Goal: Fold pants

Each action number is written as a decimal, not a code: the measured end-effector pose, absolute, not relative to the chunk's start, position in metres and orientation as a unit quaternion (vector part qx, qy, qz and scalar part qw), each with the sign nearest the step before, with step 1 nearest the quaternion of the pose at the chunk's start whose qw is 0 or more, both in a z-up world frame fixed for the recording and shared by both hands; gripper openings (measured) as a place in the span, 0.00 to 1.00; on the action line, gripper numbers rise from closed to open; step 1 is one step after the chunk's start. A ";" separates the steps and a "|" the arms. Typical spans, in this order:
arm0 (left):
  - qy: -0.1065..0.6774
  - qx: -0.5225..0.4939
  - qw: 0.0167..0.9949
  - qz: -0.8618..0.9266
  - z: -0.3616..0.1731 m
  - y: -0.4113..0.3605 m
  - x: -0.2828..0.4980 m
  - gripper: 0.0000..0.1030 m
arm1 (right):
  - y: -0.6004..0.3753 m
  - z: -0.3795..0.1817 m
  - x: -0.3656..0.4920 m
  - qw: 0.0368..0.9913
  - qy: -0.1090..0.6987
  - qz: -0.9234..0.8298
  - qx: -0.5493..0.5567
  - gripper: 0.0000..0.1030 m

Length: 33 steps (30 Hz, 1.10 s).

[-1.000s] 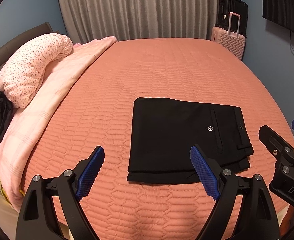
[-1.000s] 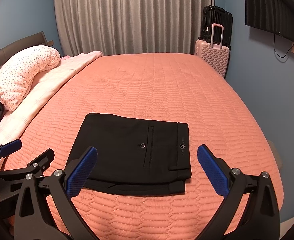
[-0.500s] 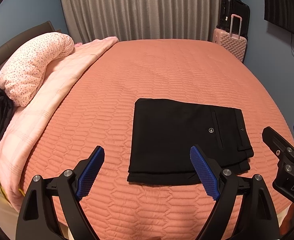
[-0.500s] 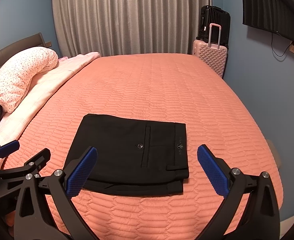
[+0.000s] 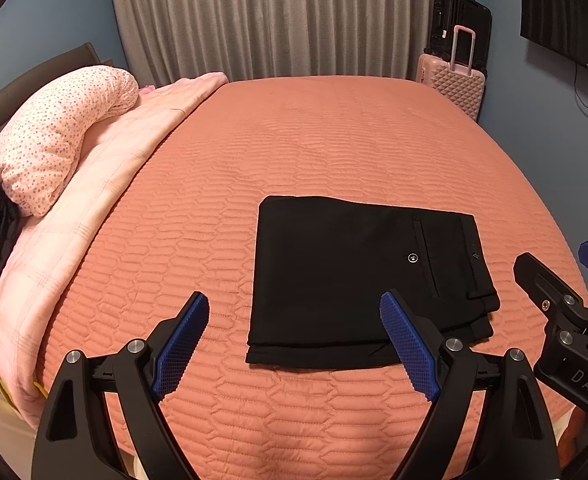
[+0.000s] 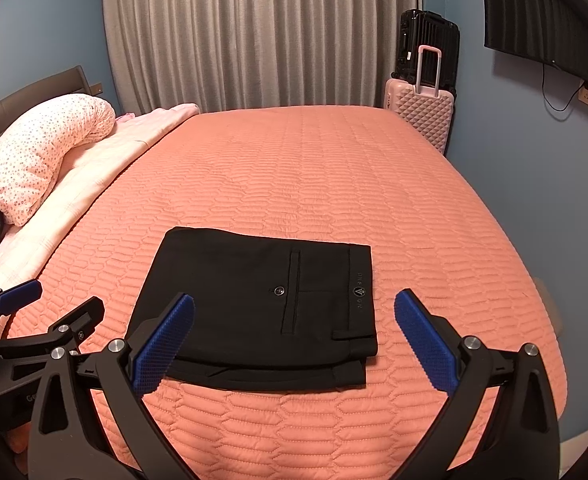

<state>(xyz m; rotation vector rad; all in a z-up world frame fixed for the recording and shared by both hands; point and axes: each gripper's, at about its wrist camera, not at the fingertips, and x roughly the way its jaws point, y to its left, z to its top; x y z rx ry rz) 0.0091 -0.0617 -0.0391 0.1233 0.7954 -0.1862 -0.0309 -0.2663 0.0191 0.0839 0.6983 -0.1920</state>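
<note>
Black pants (image 5: 358, 280) lie folded into a flat rectangle on the orange quilted bedspread (image 5: 314, 140), near its front edge; long axis runs left-right, waistband end toward the right. Left gripper (image 5: 296, 344) and right gripper (image 6: 294, 344) hover above, jaws spread wide, empty.

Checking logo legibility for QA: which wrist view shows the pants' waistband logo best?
Right wrist view: the waistband logo on the folded black pants faces the camera, emblem and lettering visible. In the left wrist view it is a tiny mark near the pants' right edge, lettering too small to read.
</note>
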 end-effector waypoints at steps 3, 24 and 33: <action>0.387 0.062 0.915 -0.092 -0.039 -0.062 0.009 0.83 | -0.266 0.019 -0.031 0.934 0.341 -0.094 0.041 0.96; 0.363 0.092 0.924 -0.081 -0.037 -0.069 0.003 0.83 | -0.265 0.021 -0.031 0.934 0.341 -0.096 0.041 0.96; 0.388 0.070 0.915 -0.088 -0.040 -0.063 0.009 0.81 | -0.262 0.021 -0.031 0.935 0.340 -0.097 0.041 0.96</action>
